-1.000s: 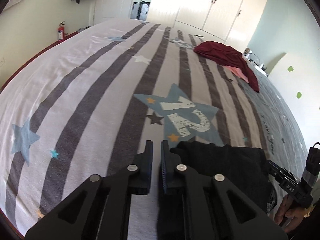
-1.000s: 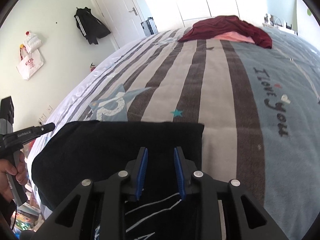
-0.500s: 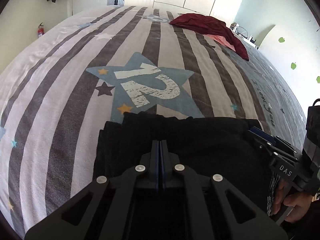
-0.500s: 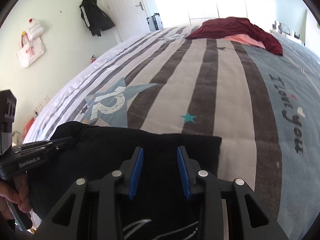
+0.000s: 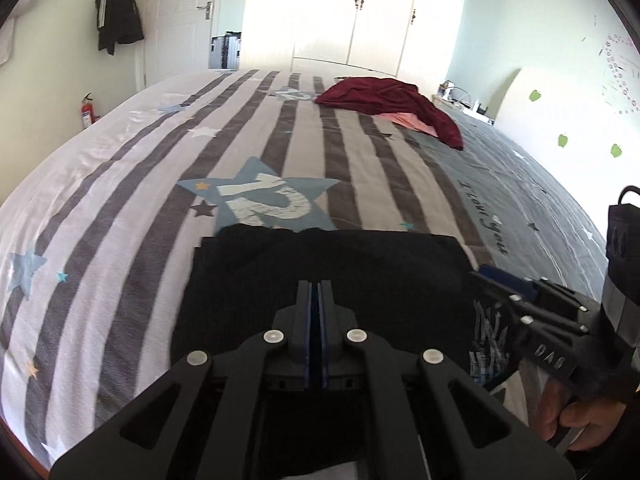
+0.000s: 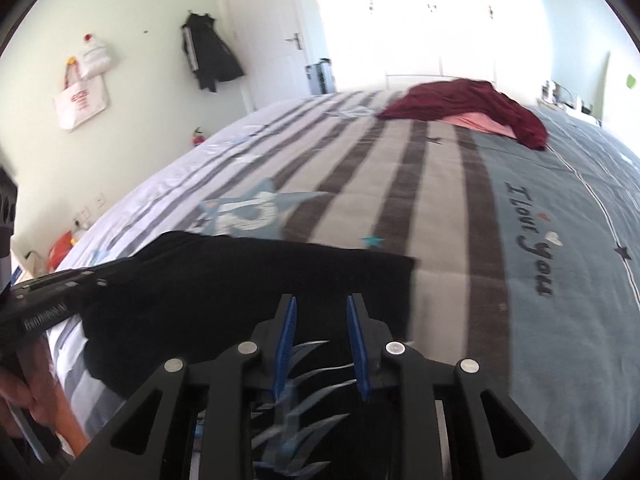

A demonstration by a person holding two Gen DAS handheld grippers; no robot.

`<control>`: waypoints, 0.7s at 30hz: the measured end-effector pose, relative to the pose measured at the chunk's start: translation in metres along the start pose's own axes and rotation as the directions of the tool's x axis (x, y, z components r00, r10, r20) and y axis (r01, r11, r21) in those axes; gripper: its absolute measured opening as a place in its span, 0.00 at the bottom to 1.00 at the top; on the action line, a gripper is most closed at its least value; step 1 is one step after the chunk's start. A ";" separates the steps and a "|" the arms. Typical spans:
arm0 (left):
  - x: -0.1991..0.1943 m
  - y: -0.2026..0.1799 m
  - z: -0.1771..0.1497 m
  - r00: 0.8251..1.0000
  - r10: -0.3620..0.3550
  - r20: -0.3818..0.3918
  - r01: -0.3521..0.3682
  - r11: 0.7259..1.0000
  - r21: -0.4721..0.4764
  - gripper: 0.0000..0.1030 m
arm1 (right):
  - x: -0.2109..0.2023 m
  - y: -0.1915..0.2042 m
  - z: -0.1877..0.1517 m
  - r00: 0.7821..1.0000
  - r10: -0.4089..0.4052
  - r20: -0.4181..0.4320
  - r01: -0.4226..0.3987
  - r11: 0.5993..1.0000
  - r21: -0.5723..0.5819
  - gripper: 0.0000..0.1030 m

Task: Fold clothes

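A black garment (image 5: 332, 264) with a pale print lies folded at the near edge of the striped bed (image 5: 120, 184). My left gripper (image 5: 319, 292) is shut over its middle; no cloth shows between the pads. My right gripper (image 6: 321, 312) is open above the same garment (image 6: 248, 276), over its printed part. Each gripper shows in the other's view, the right one (image 5: 516, 304) at the garment's right edge and the left one (image 6: 56, 292) at its left edge.
A dark red garment (image 5: 384, 100) lies over a pink one (image 5: 408, 120) at the far side of the bed. A black jacket (image 5: 118, 24) hangs on the left wall beside a door. A fire extinguisher (image 5: 87, 110) stands by the wall. White wardrobes stand at the back.
My left gripper closed and moved right, from the garment's left edge to over its middle. The right gripper stayed open and drew back slightly. Both views tilted up.
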State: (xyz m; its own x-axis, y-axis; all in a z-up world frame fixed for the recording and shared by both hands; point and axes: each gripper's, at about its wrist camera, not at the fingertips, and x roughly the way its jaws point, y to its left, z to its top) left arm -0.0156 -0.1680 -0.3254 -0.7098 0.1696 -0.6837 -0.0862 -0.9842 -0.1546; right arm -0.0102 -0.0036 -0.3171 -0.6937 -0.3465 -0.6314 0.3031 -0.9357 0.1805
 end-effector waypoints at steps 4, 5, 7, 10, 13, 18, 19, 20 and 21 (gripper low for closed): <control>0.030 -0.001 -0.025 0.997 0.064 -0.053 -0.066 0.997 -0.036 0.02 | 0.022 0.028 -0.014 0.999 -0.018 -0.044 0.018 1.000 0.000 0.23; 0.029 0.004 -0.030 0.997 0.069 -0.048 -0.071 0.996 -0.049 0.02 | 0.027 0.028 -0.020 0.998 -0.036 -0.054 0.036 0.999 0.004 0.21; 0.024 0.015 -0.038 0.997 0.074 -0.029 -0.076 0.994 -0.073 0.02 | 0.031 0.019 -0.032 0.998 -0.031 -0.055 0.032 0.999 0.029 0.16; 0.014 0.026 -0.047 0.995 0.104 0.000 -0.104 0.991 -0.081 0.02 | 0.021 0.006 -0.039 0.999 -0.015 -0.042 0.016 1.000 0.024 0.13; 0.004 0.039 -0.049 0.995 0.103 0.008 -0.102 0.990 -0.100 0.02 | 0.006 -0.008 -0.041 0.999 -0.040 -0.035 0.041 0.999 0.031 0.08; -0.020 0.056 -0.050 0.982 0.169 0.079 -0.155 0.975 -0.161 0.02 | -0.009 -0.039 -0.053 0.993 -0.106 -0.057 0.111 0.990 0.085 0.00; -0.020 0.058 -0.049 0.981 0.176 0.076 -0.163 0.974 -0.159 0.02 | -0.011 -0.046 -0.055 0.991 -0.122 -0.063 0.128 0.987 0.096 0.02; -0.020 0.060 -0.048 0.980 0.183 0.072 -0.170 0.973 -0.158 0.02 | -0.014 -0.046 -0.053 0.990 -0.127 -0.054 0.132 0.986 0.099 0.08; -0.021 0.062 -0.047 0.979 0.190 0.068 -0.178 0.972 -0.156 0.02 | -0.016 -0.046 -0.052 0.990 -0.132 -0.044 0.135 0.985 0.102 0.08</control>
State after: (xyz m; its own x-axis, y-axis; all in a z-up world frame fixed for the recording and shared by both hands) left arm 0.0267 -0.2304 -0.3547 -0.7593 -0.0248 -0.6503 0.1519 -0.9784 -0.1400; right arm 0.0206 0.0487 -0.3542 -0.6980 -0.2171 -0.6824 0.1379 -0.9758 0.1694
